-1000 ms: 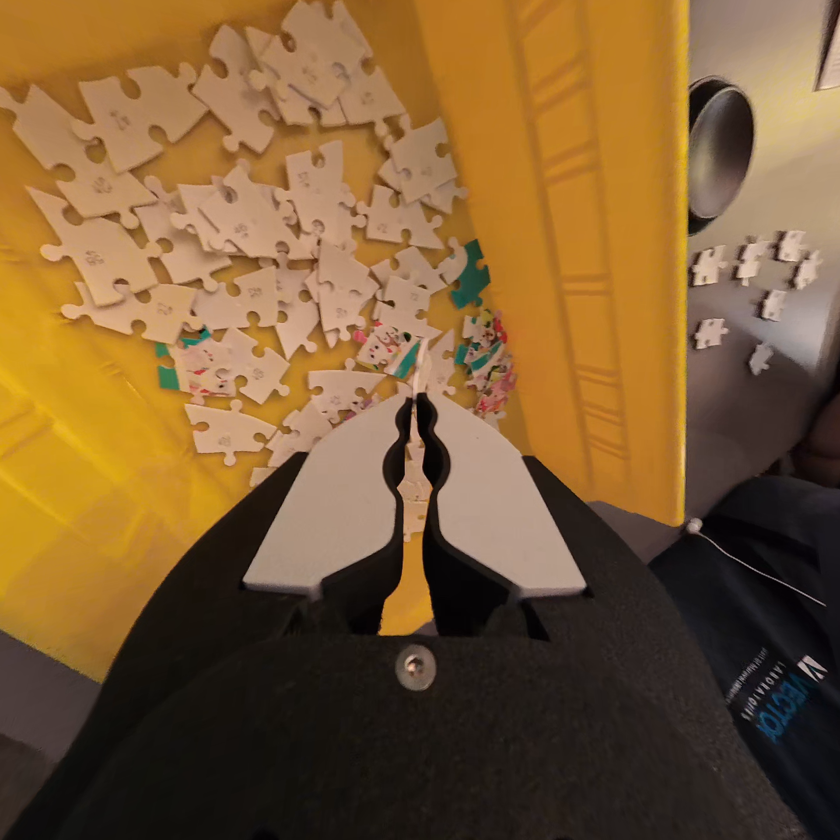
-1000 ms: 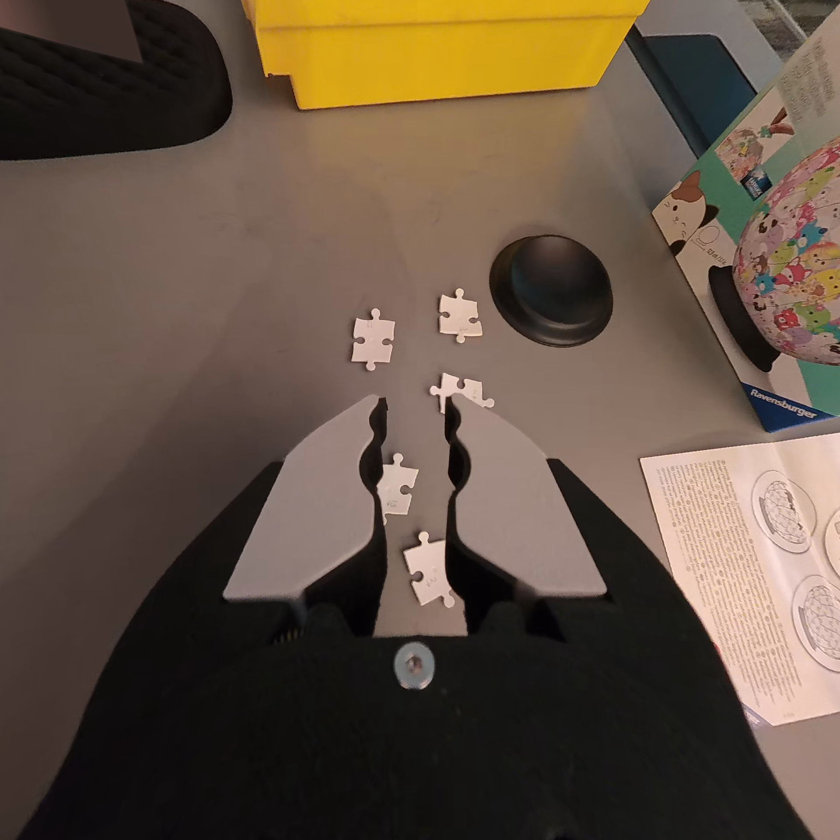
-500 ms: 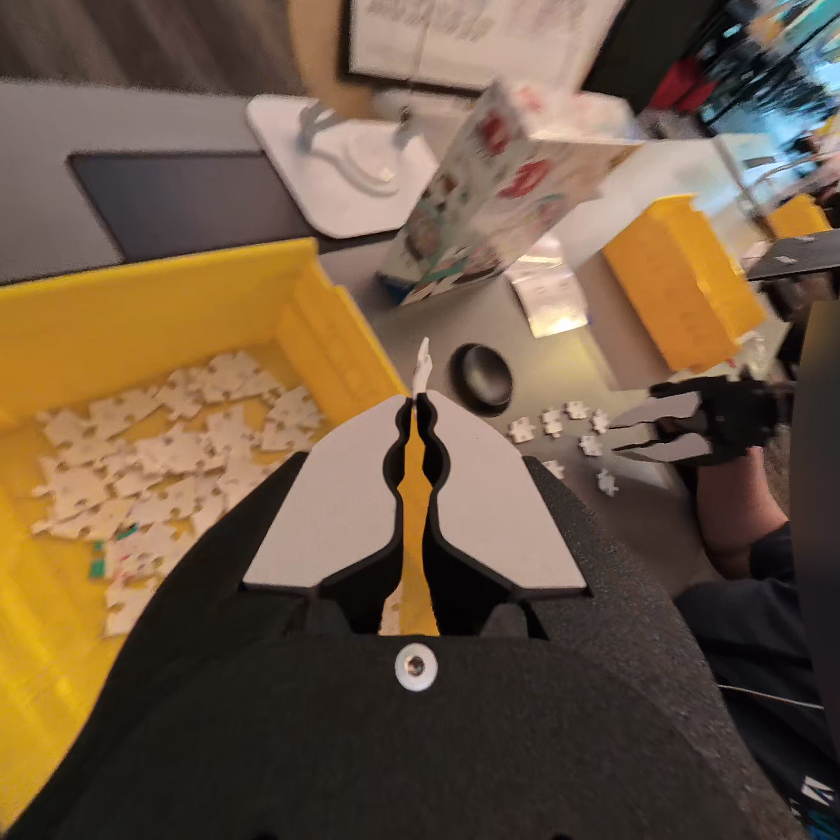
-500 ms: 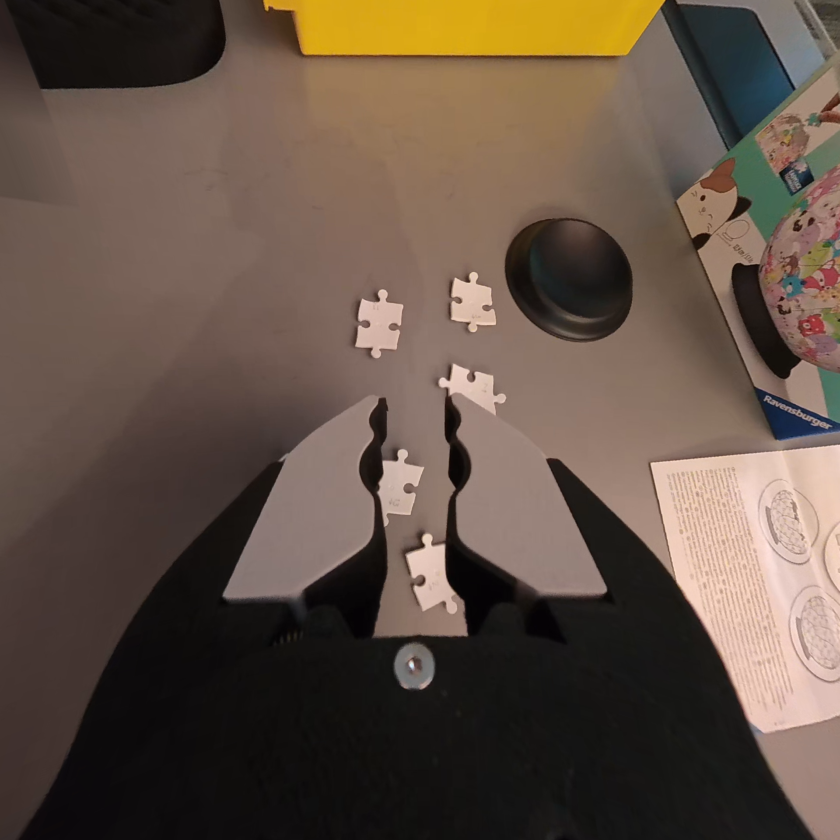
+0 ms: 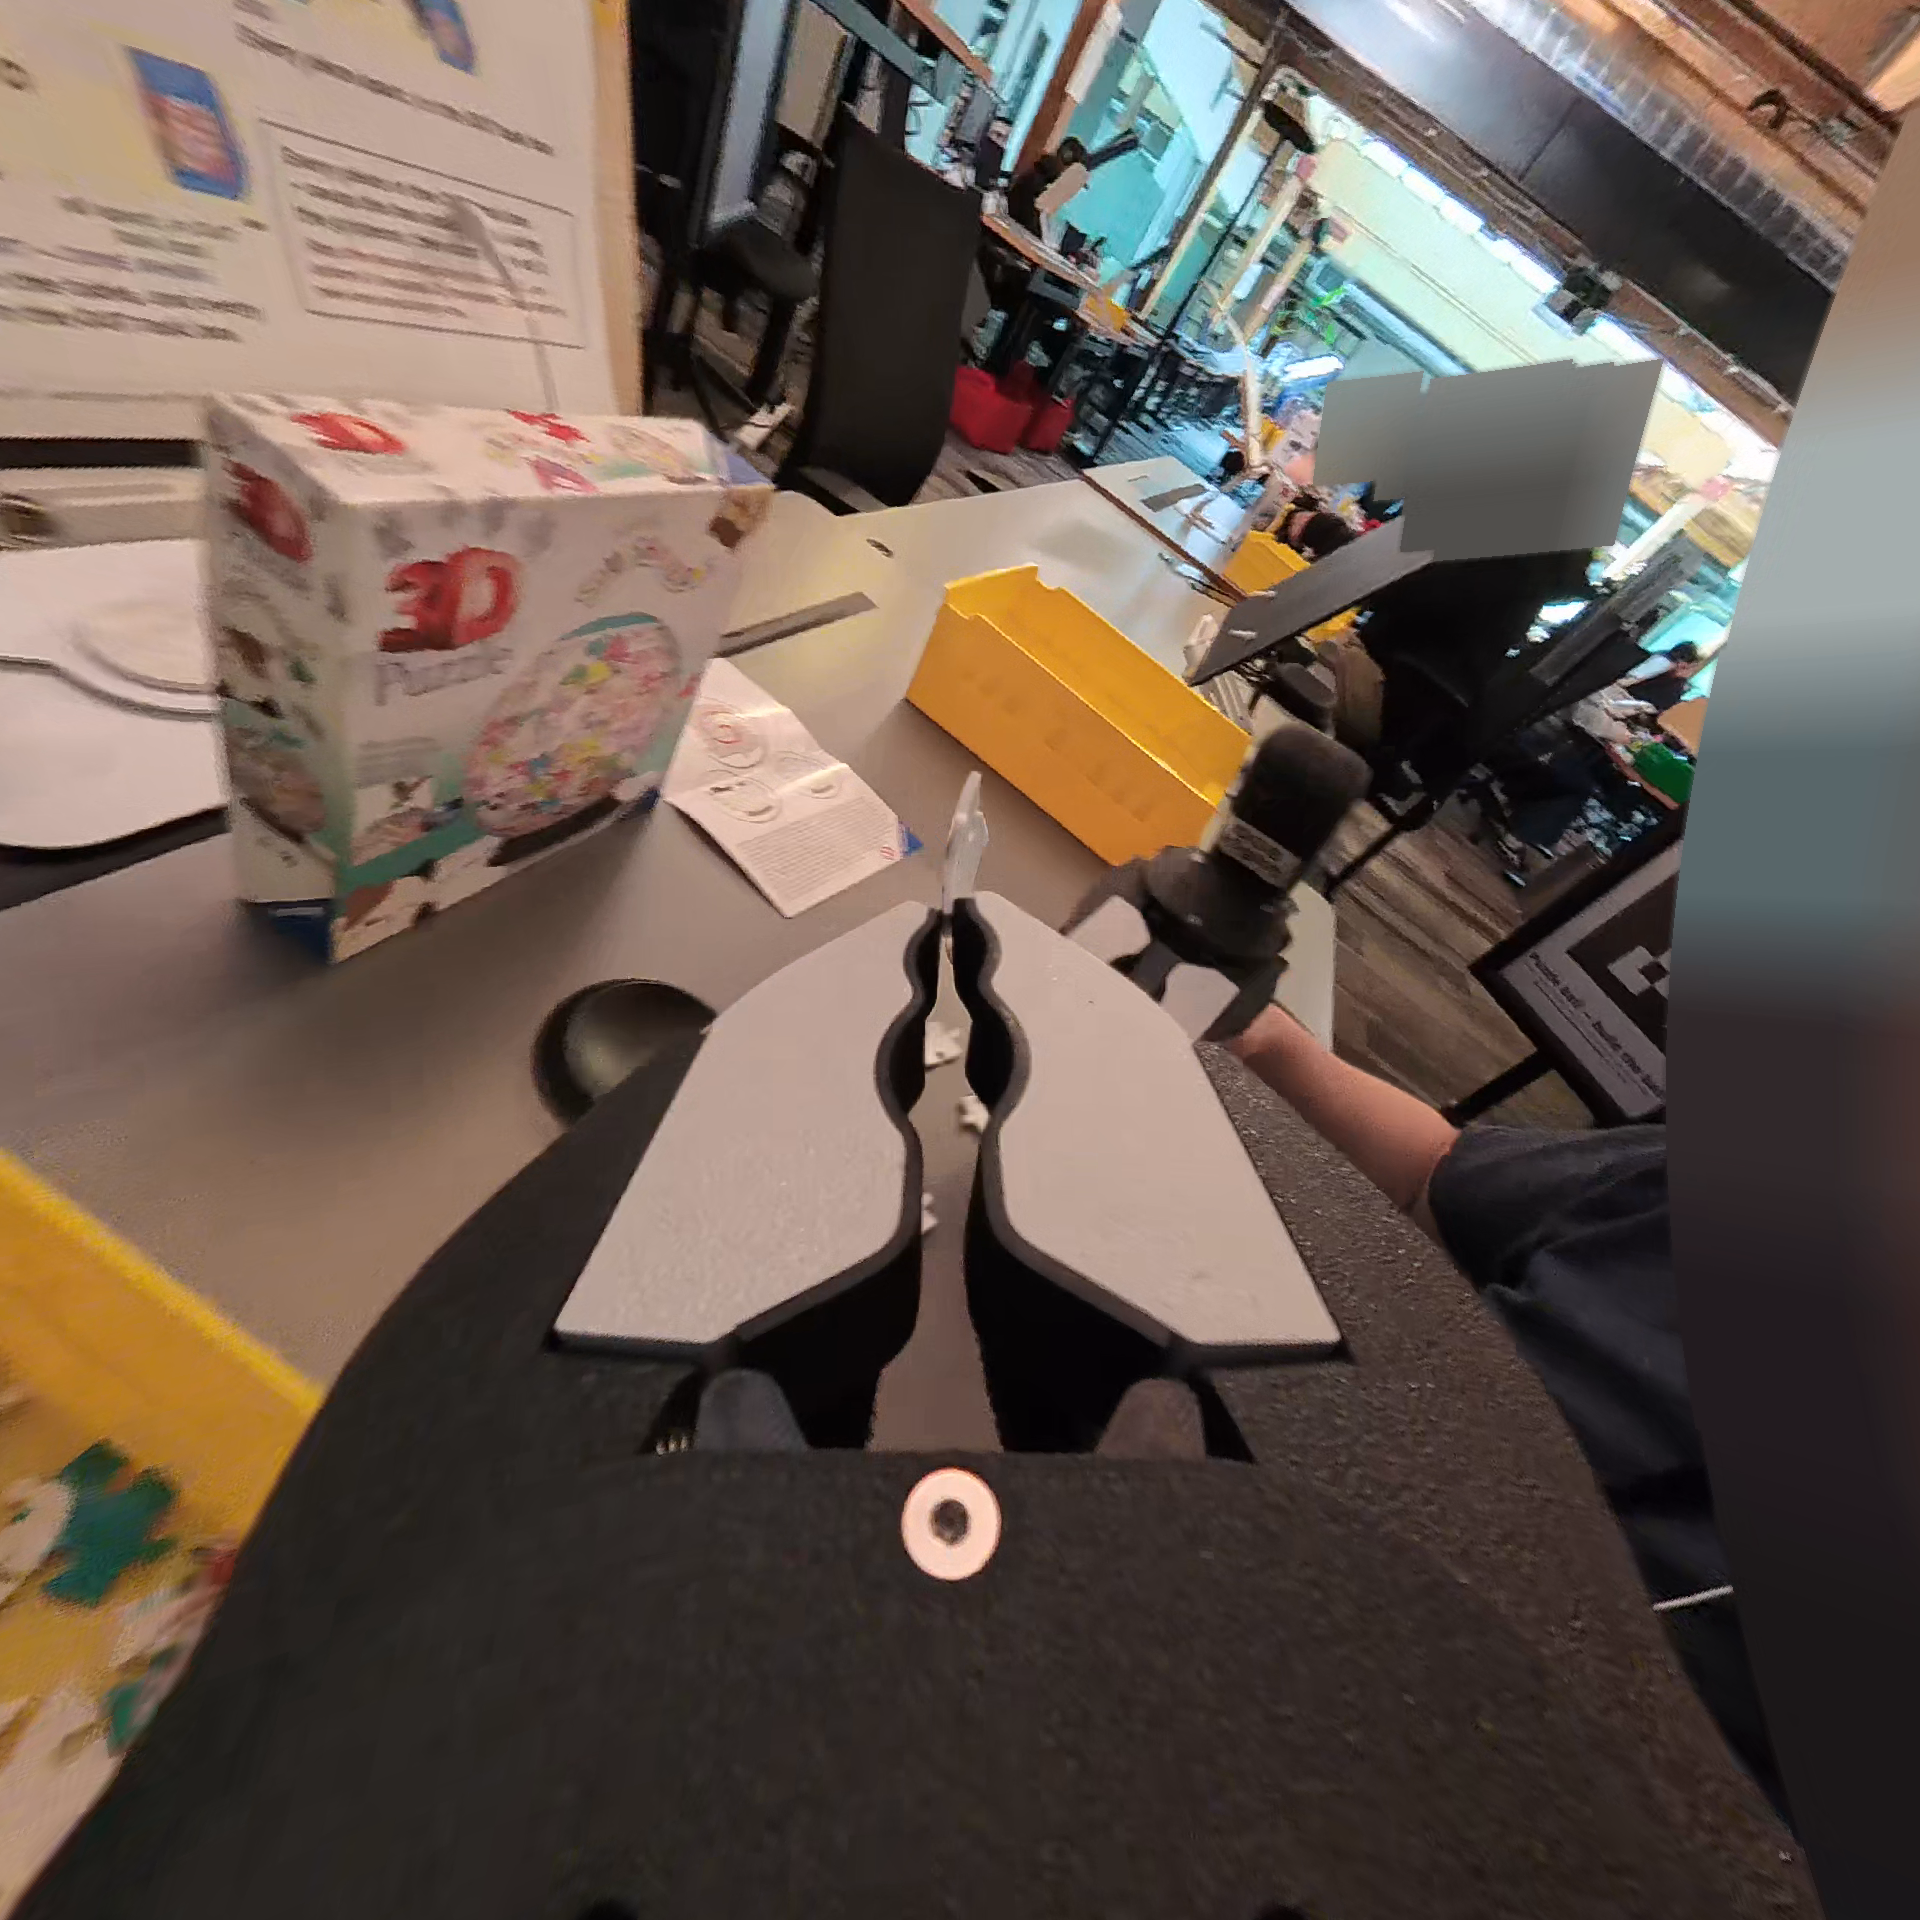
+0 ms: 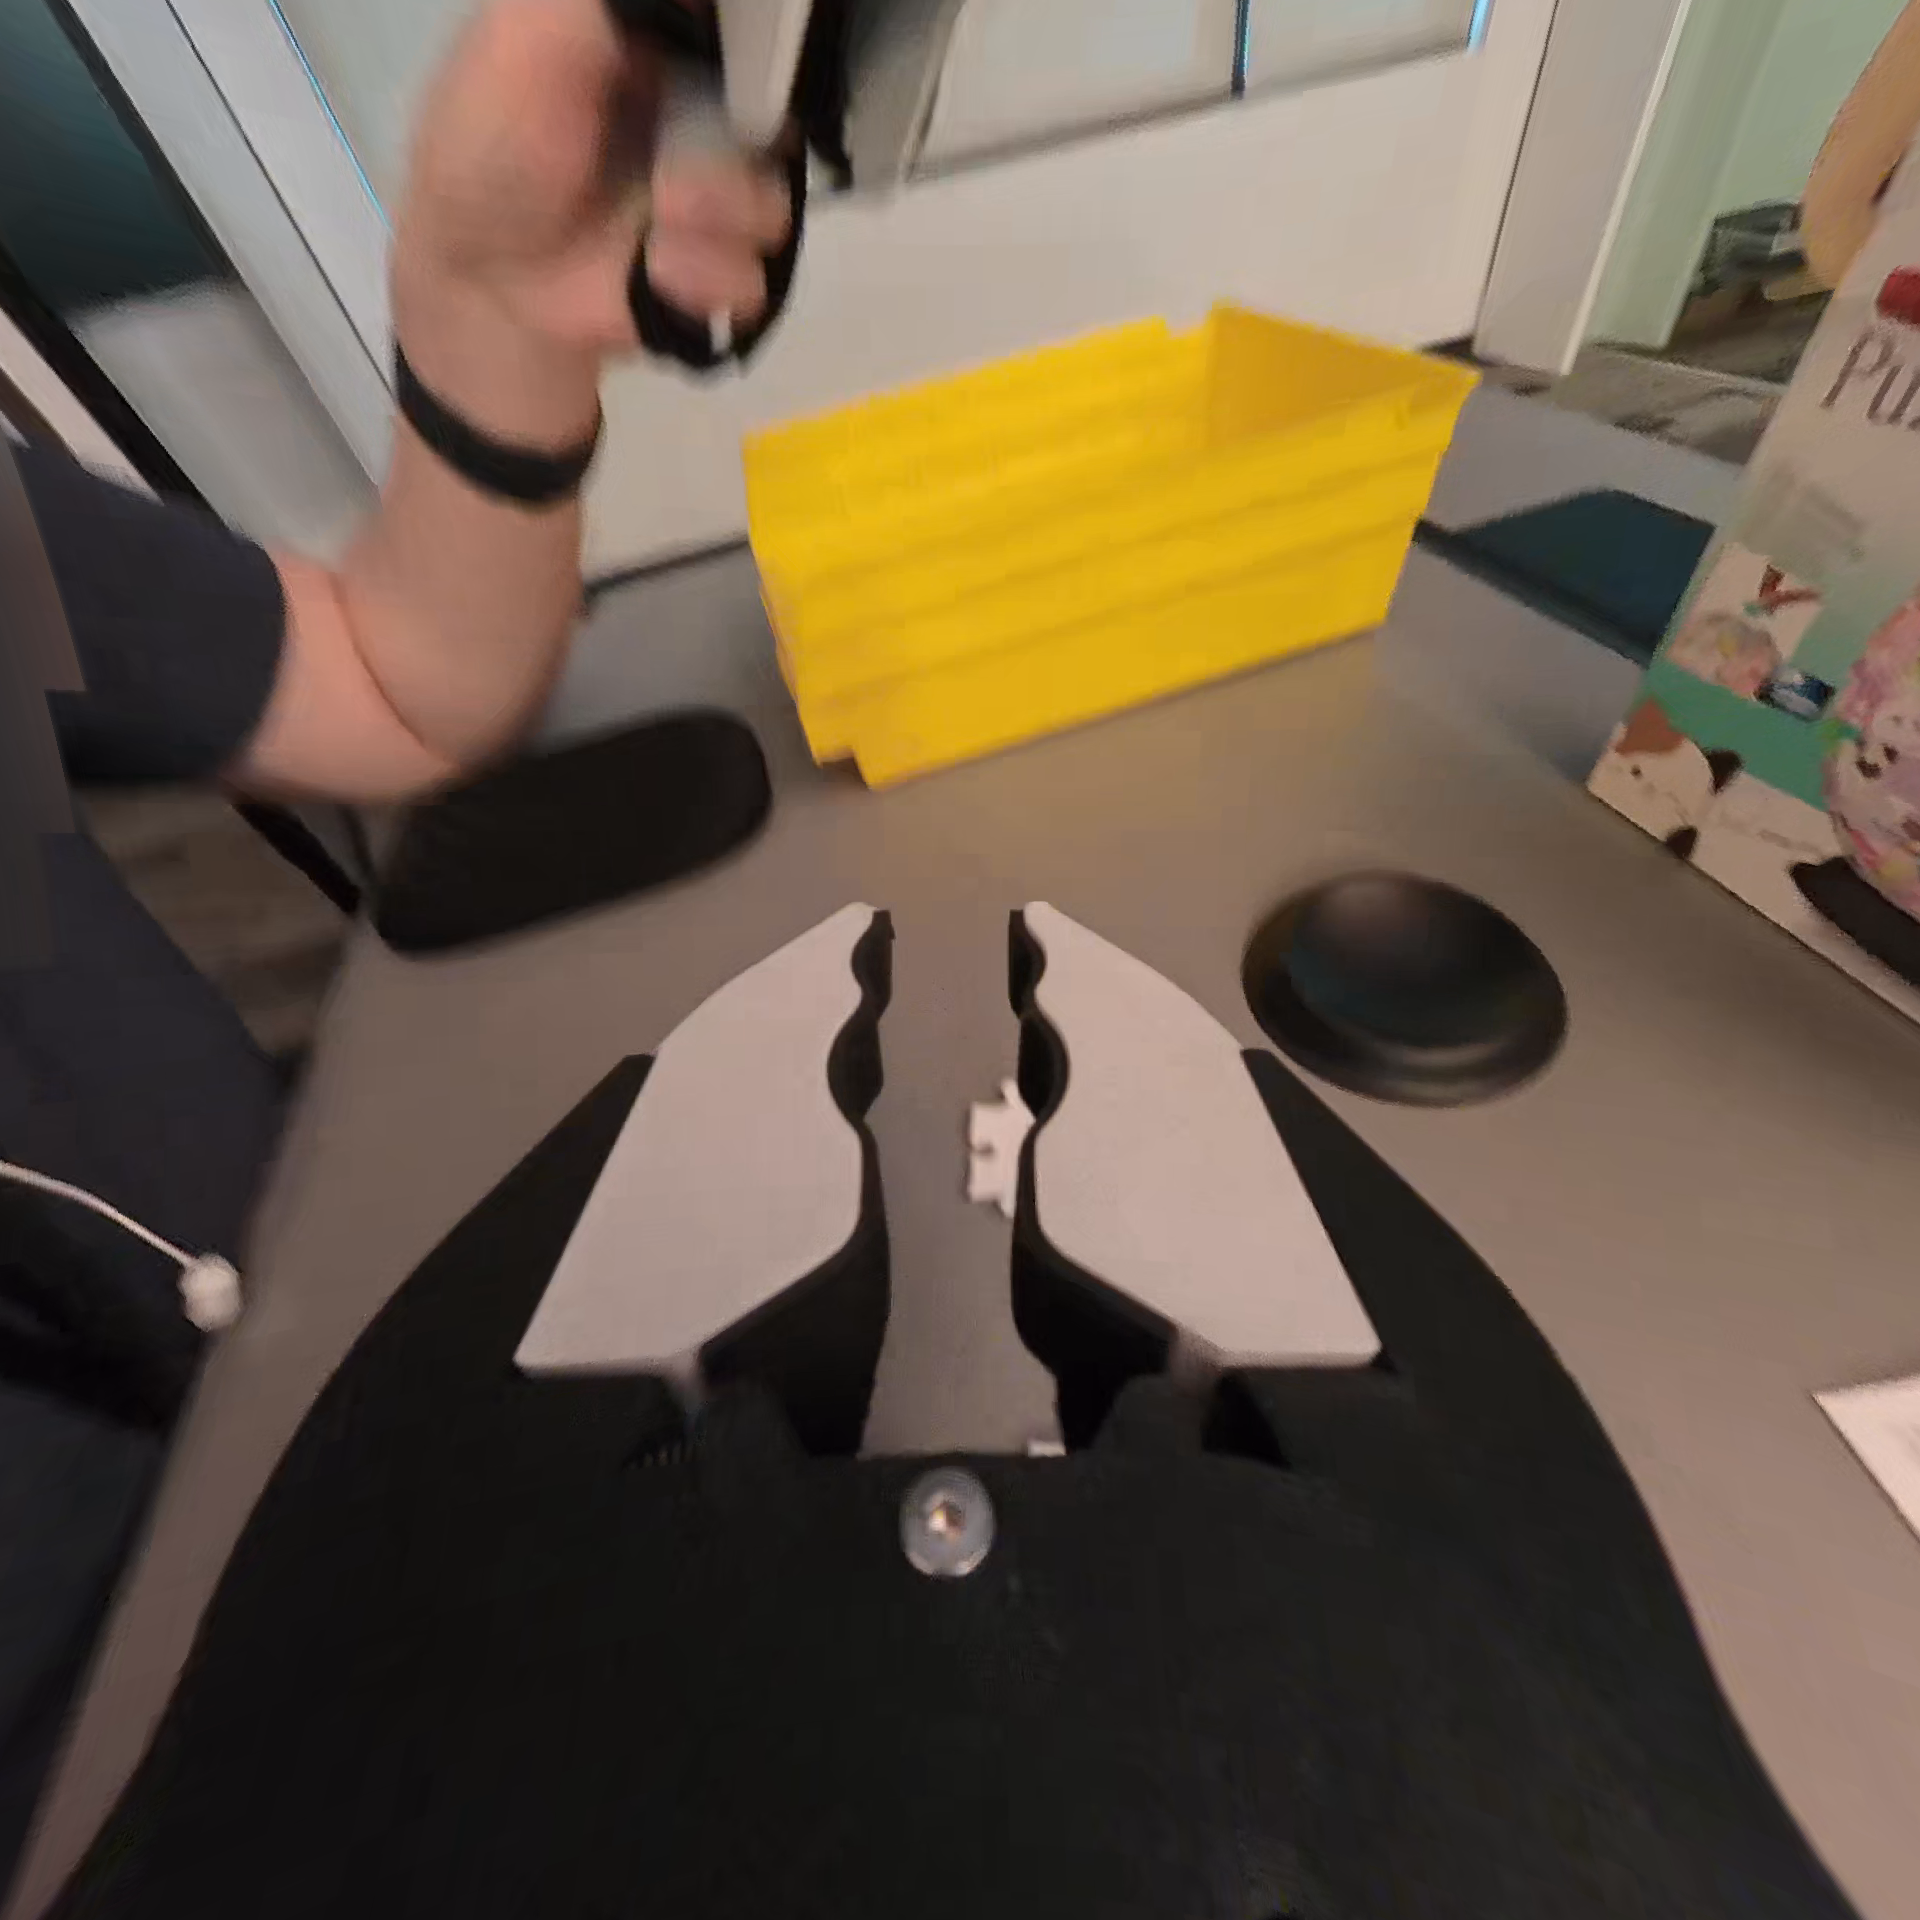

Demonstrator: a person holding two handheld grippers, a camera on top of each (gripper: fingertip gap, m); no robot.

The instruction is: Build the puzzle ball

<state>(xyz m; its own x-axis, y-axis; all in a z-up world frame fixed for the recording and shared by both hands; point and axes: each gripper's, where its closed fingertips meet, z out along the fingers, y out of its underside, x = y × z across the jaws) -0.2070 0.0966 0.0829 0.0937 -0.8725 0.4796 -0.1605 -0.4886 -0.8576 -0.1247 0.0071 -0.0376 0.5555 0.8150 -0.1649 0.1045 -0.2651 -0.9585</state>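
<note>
Standing upright, puzzle piece [image 5: 964, 844] pinched in left claw [image 5: 951, 914] tips.

Two yellow bins [image 5: 1070, 707] [image 6: 1091, 561], one puzzle box [image 5: 447, 644], one black stand [image 6: 1403, 997], perhaps four loose pieces [image 6: 992, 1143].

Grey table [image 6: 1195, 831] — yellow bin [image 6: 1091, 561], black round stand [image 6: 1403, 1003], puzzle box [image 5: 457, 644], leaflet [image 5: 790, 800], loose white pieces [image 6: 992, 1143].

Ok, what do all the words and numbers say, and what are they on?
I don't read writing out; these things carry it.
Puzzle box: large print, clear.
Leaflet: print too small.
White poster: blurred.
Black sign, right: cut off.
Puzzle piece in left tongs: edge-on, nothing shows.
</note>
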